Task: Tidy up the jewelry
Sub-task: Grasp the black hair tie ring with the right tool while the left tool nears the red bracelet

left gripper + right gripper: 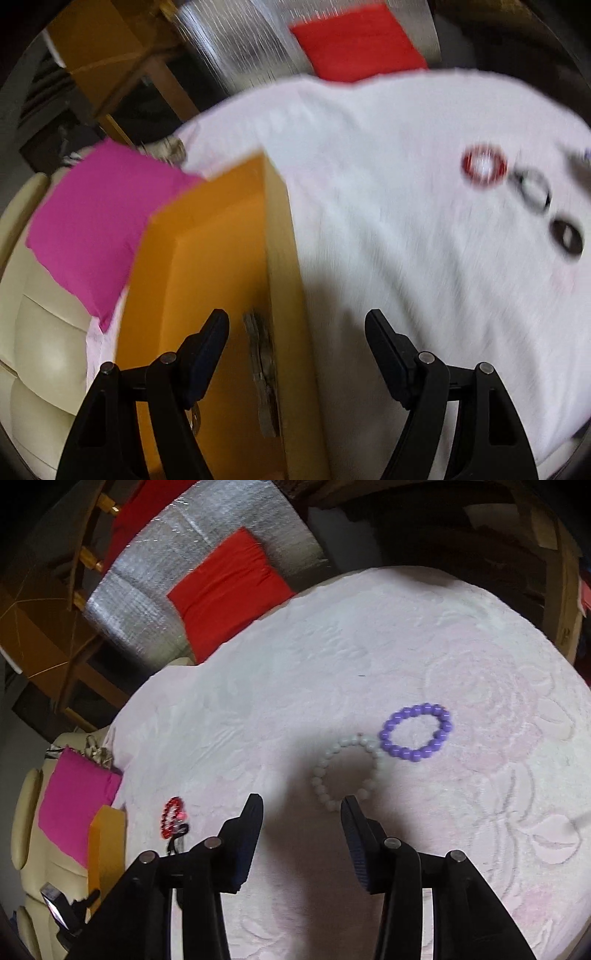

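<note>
Right hand-held gripper (302, 805): jaws partly apart, nothing between the pads, angled down at the pale pink embossed cloth (295, 672) covering the tabletop. Just beyond the right-hand fingertip, at about one o'clock, a ring-shaped bracelet of pale white beads (320, 766), its near edge close to that fingertip but apart from it. Touching the white bracelet's far side, farther toward one o'clock, a ring-shaped bracelet of glossy purple beads (384, 738). Well off at nine o'clock, a small bracelet of red beads (173, 818) with a dark piece lying against it.

Left hand-held gripper (296, 325): jaws wide apart and empty, straddling the upright wall of an open orange cardboard box (214, 229). Inside the box against that wall, a blurred metallic chain-like piece (262, 373), too smeared to name. At two o'clock across the cloth, the red bracelet again, then two darker ring-shaped pieces, all blurred.

Step in hand, by judgement: reaching for the next piece, most likely the white bracelet, for transfer into the box at the tabletop's edge. Next move calls for shifting slightly toward one o'clock and lowering, so one arc of beads sits between the pads, then closing gently. Risks: beads rolling out of the pinch, the plush cloth getting caught, the purple bracelet being dragged along.
</note>
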Demonstrator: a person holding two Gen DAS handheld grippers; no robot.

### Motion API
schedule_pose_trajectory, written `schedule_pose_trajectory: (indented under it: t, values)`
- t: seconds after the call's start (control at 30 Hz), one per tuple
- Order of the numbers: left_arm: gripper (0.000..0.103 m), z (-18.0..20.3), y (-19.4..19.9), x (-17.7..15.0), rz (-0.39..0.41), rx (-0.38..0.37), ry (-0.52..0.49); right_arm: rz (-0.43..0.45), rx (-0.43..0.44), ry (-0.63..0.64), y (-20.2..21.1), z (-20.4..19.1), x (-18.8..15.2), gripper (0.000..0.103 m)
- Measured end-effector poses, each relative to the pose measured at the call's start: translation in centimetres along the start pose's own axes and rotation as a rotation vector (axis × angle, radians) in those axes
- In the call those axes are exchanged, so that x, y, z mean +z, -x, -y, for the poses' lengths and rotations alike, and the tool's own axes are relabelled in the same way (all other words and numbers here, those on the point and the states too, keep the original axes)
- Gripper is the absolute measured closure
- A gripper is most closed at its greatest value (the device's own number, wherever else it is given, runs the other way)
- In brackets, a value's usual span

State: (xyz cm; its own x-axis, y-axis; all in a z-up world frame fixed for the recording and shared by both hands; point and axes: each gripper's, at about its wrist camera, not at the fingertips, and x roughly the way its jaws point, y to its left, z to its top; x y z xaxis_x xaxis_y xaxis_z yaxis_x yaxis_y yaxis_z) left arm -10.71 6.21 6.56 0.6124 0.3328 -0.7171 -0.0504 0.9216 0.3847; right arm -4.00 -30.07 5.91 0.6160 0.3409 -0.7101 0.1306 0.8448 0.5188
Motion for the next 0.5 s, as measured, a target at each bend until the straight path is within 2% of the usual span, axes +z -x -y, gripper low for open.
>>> schedule_pose_trajectory:
  t: [0.07, 0.13, 0.27, 0.37, 0.5]
  values:
    - [0.026, 0.6, 1.3, 1.3, 0.048, 0.011, 0.032, -0.036, 0.046, -0.003, -0.9, -0.9, -0.5, 0.056]
    - [0.026, 0.7, 1.9, 2.2, 0.052, -0.036, 0.086, -0.071, 0.090, 0.019, -2.0, -2.7, -1.1, 0.056]
    - [0.026, 1.4, 0.5, 2.8, -0.038, -0.191, 0.236, -0.133, 0.184, 0.071, -4.1, -6.2, -2.3, 0.056]
    - [0.026, 2.2, -1.1, 2.9, -0.085, -0.218, 0.293, -0.185, 0.241, 0.089, -5.8, -8.7, -3.4, 0.056]
    - [0.026, 3.0, -2.5, 3.3, -0.098, -0.199, 0.325, -0.217, 0.268, 0.114, -7.8, -11.5, -4.5, 0.056]
